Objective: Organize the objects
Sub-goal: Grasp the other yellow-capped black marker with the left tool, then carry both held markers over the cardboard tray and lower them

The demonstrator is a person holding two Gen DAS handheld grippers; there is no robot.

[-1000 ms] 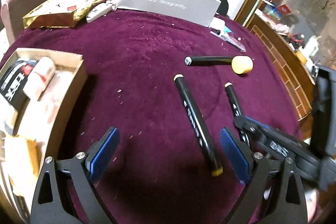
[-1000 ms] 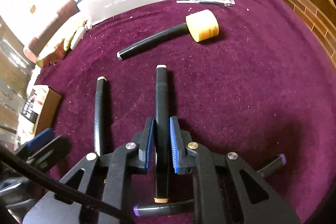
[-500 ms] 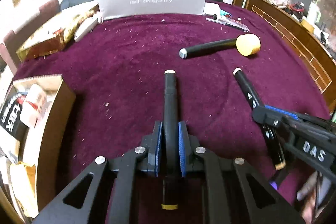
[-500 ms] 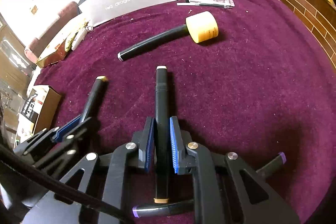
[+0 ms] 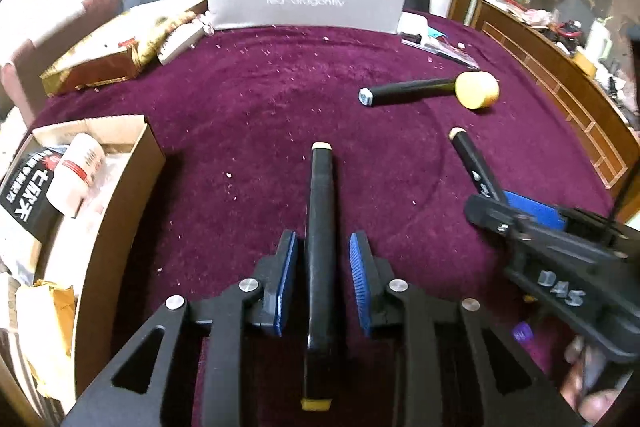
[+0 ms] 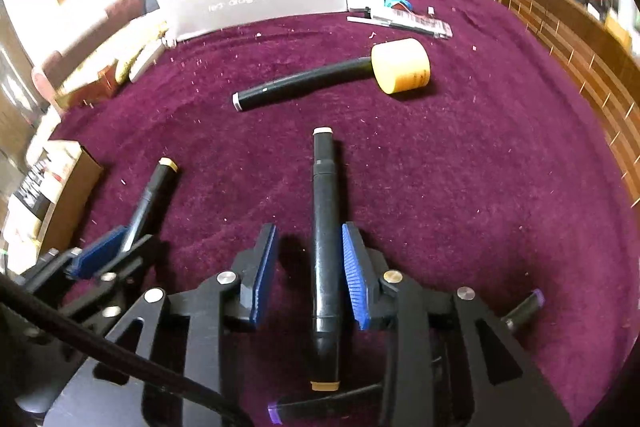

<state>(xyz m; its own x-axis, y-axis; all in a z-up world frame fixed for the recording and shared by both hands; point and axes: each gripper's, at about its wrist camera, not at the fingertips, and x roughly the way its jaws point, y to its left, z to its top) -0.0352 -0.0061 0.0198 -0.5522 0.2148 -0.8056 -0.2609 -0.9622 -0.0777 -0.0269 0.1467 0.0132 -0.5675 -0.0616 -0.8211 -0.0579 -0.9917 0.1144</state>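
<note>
A black marker with cream and yellow ends (image 5: 320, 227) lies on the purple cloth between the blue pads of my left gripper (image 5: 323, 267), whose jaws stand apart from it. A second black marker (image 6: 326, 247) lies between the pads of my right gripper (image 6: 310, 267), also open, with its right pad close to the marker. A mallet with a yellow head (image 6: 400, 67) and a black handle lies further back; it also shows in the left wrist view (image 5: 476, 90). Purple-capped markers (image 6: 524, 307) lie under my right gripper.
An open cardboard box (image 5: 132, 187) with bottles and packets stands at the left. A grey "red dragonfly" box (image 5: 306, 1) stands at the back, a gold box (image 5: 96, 67) to its left, and packaged items (image 6: 400, 19) to its right. The table's wooden edge (image 5: 580, 115) runs along the right.
Both grippers were shut on their markers half a second ago; now both have opened and the markers lie on the cloth. One second ago my left gripper was open beside its marker.
</note>
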